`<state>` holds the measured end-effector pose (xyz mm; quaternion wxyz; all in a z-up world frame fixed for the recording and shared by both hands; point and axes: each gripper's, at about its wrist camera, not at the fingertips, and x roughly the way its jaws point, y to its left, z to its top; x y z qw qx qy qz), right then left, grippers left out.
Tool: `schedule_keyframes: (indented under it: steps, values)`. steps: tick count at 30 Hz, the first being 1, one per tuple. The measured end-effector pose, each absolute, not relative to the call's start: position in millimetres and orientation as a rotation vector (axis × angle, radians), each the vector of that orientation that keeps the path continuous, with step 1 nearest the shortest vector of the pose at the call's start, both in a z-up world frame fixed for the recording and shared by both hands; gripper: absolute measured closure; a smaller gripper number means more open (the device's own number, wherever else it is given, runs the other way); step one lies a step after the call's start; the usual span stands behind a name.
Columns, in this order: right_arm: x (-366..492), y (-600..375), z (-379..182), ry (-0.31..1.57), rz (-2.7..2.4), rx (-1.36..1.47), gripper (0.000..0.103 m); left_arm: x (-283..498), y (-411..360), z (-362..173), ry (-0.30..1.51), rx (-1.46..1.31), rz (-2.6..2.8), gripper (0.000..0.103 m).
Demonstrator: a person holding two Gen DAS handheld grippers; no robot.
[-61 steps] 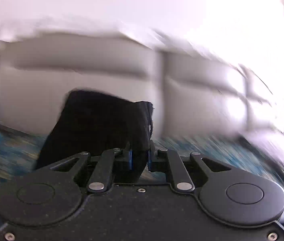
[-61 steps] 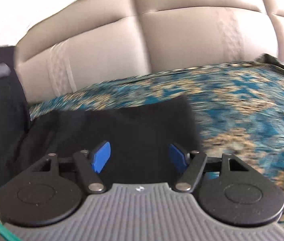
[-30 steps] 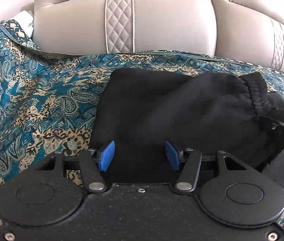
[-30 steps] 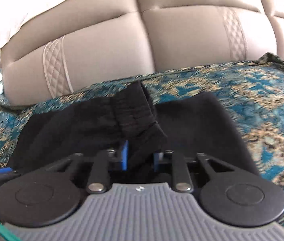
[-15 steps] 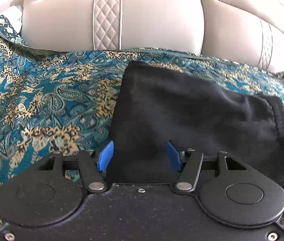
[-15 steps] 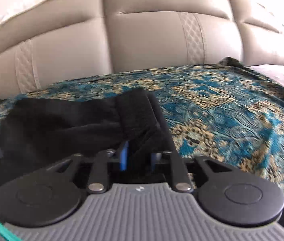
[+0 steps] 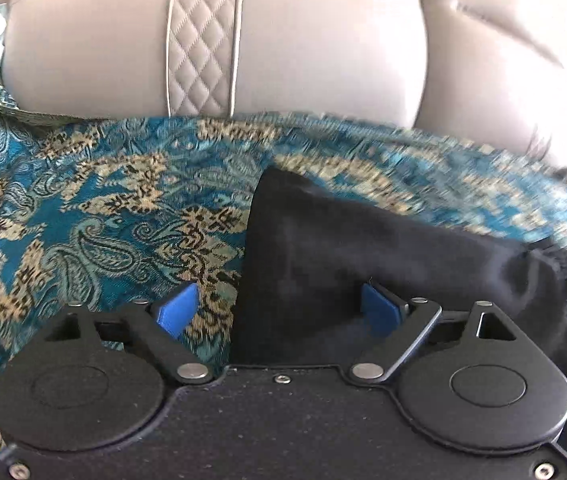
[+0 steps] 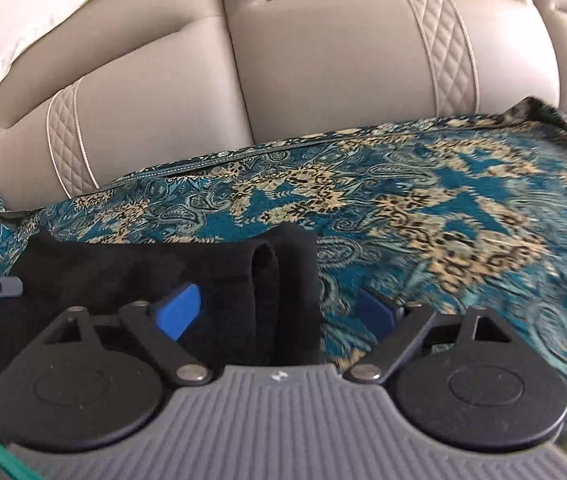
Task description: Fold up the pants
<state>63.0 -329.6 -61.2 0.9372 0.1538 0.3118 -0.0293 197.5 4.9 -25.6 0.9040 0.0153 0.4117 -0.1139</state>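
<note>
The black pants (image 7: 363,256) are laid folded on the paisley bedspread (image 7: 103,208). The left gripper (image 7: 279,308) and right gripper (image 8: 279,308) are spread wide, with nothing gripped.

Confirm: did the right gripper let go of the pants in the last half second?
Yes. The right gripper was pinched on the pants; now its jaws stand wide apart, with the folded edge lying loose on the patterned cover.

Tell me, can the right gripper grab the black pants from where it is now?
Probably yes. The right gripper is open, and a folded edge of the black pants lies between its blue pads on the patterned cover. Nothing blocks it.
</note>
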Motion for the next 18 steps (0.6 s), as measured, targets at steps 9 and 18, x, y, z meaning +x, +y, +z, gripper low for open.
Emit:
schedule_keyframes:
  steps: [9,18]
  values:
    - [61.8,-316.3,-54.1,0.561,-0.119,0.255,0.028,187.0,-8.5,-17.8,0.815,0.111,-0.214,0.052]
    - [-25.7,-264.9,-34.7,0.456,-0.154,0.244,0.017,83.2,-8.9,13.0,0.725,0.082,-0.192,0.012]
